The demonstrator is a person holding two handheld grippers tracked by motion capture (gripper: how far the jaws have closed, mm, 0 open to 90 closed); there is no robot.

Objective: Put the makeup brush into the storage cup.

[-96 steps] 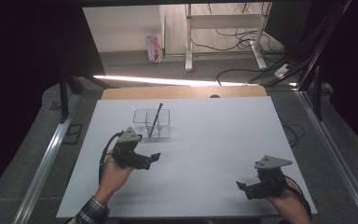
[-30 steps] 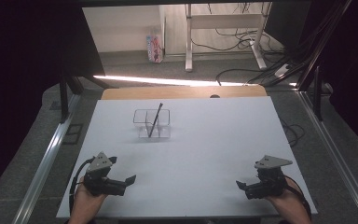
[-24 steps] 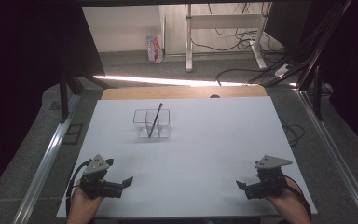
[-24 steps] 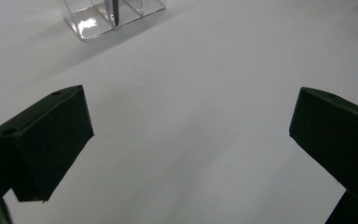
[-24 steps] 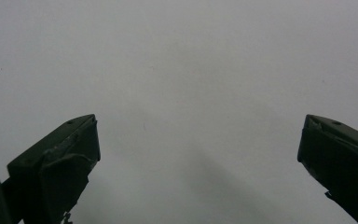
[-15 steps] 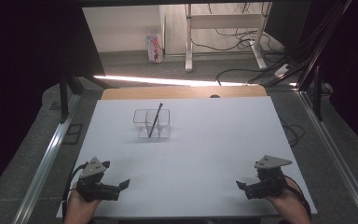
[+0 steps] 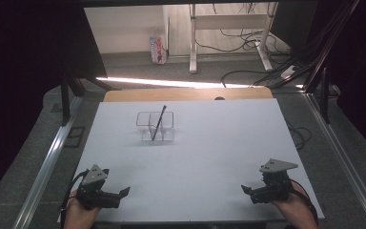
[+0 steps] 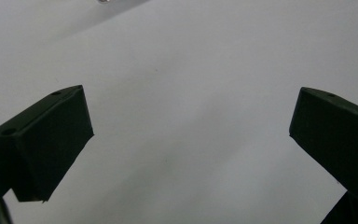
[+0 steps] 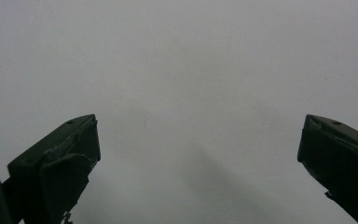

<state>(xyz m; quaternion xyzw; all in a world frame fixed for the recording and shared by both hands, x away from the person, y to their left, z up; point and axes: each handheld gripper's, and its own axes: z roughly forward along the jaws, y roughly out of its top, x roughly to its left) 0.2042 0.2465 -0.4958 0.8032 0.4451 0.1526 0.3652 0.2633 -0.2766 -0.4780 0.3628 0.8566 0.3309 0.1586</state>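
Pulled back since 3.2 s ago: left gripper (image 7: 124, 192), then beside the box, now low at the lower left of the high view, near the table (image 7: 209, 152) edge; slid a little lower and further left even over the last second. Right gripper (image 7: 244, 189) unmoved at the lower right. Box (image 7: 155, 126) and pen (image 7: 158, 122) unchanged.

At lower left, left hand (image 7: 76, 210) rising from the bottom edge, wrapped round the gripper body, grey plate on top, jaws pointing right along the table toward frame centre. In the left gripper view, left gripper (image 8: 191, 135) spread wide, nothing between the jaws, only white table (image 8: 191, 70) beyond, with a sliver of the clear box (image 8: 103, 1) at the top edge.

Upper centre-left of the high view: clear box standing on the table, divided into compartments, dark pen leaning in it, tip down, top tilted up and to the right. Well apart from both grippers, above and right of the left one, above and far left of the right one.

At lower right, right hand (image 7: 293, 207) entering from the bottom edge, gripper pointing left toward frame centre, plate on top. In the right gripper view, right gripper (image 9: 198, 140) likewise parted wide and empty over bare white table (image 9: 177, 56).
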